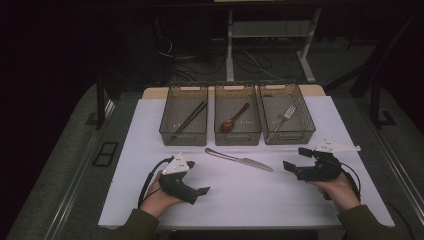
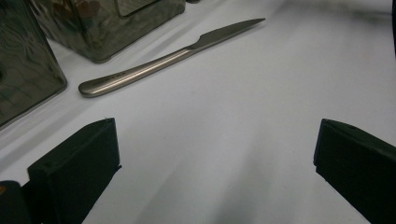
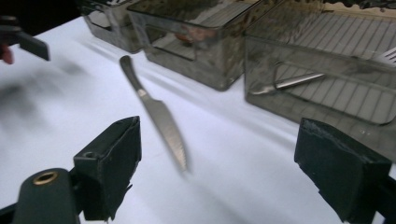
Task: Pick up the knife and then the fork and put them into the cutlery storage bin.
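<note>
Right gripper (image 1: 295, 159): jaws spread wide with nothing between them, low over the bench (image 1: 310, 210) at its right side, pointing left toward the knife's tip; a hand (image 1: 342, 192) holds it from below in the high view.
Right gripper's own view: its gripper (image 3: 217, 170) frames the knife, whose serrated blade tip lies between the two black jaws but farther off, untouched.
Knife (image 1: 239, 159): flat on the white bench, just in front of the middle bin, handle toward the left, blade toward the right, lying at a slight slant.
Left gripper (image 1: 197, 192): jaws wide apart and holding nothing, resting low at the bench's left front, held by the other hand (image 1: 157, 200); well apart from the knife.
Left gripper's own view: its gripper (image 2: 217, 149) looks across bare bench to the knife (image 2: 163, 60), handle end nearer.
Left bin (image 1: 184, 121): clear, holds dark chopsticks (image 1: 190, 119).
Middle bin (image 1: 237, 120): holds a reddish-brown spoon (image 1: 234, 119).
Right bin (image 1: 287, 120): holds a metal fork (image 1: 285, 116).
Bins: side by side in a row at the far part of the bench, just beyond the knife.
</note>
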`<state>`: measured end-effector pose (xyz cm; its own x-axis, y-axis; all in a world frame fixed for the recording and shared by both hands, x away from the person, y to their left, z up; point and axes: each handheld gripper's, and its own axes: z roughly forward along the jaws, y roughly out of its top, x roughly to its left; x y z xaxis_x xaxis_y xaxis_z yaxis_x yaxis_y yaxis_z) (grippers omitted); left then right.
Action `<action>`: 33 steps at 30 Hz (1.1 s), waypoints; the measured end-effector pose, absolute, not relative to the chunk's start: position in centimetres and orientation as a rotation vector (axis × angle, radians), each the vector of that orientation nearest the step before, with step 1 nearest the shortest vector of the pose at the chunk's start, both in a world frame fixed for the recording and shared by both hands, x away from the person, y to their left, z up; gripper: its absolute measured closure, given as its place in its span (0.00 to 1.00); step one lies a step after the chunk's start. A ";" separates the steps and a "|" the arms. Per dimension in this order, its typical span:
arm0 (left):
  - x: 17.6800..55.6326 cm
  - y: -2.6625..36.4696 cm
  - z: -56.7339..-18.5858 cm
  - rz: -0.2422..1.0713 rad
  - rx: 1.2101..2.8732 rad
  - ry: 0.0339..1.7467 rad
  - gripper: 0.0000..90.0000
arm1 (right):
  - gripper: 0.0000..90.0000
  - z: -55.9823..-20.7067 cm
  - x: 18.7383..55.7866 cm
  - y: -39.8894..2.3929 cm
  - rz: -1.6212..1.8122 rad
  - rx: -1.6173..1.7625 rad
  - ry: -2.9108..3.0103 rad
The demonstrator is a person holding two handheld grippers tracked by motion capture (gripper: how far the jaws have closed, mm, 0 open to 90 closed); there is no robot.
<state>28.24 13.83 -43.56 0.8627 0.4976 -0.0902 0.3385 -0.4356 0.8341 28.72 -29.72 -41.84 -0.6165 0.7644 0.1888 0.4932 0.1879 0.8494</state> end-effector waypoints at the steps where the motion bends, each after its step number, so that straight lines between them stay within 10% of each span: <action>1: 28.3 13.8 -43.5 0.207 2.058 0.616 0.00 | 0.16 -42.0 28.4 -29.8 1.399 1.194 2.187; 14: 30.6 11.9 -42.4 0.255 2.070 0.609 0.19 | 0.16 -44.1 26.0 -29.9 1.426 1.156 2.220; 24: 35.1 8.2 -42.9 0.298 2.151 0.639 0.87 | 0.16 -44.3 26.2 -29.9 1.423 1.168 2.237; 33: 37.9 6.7 -44.7 0.315 2.205 0.704 0.98 | 0.16 -44.3 26.2 -30.1 1.431 1.161 2.241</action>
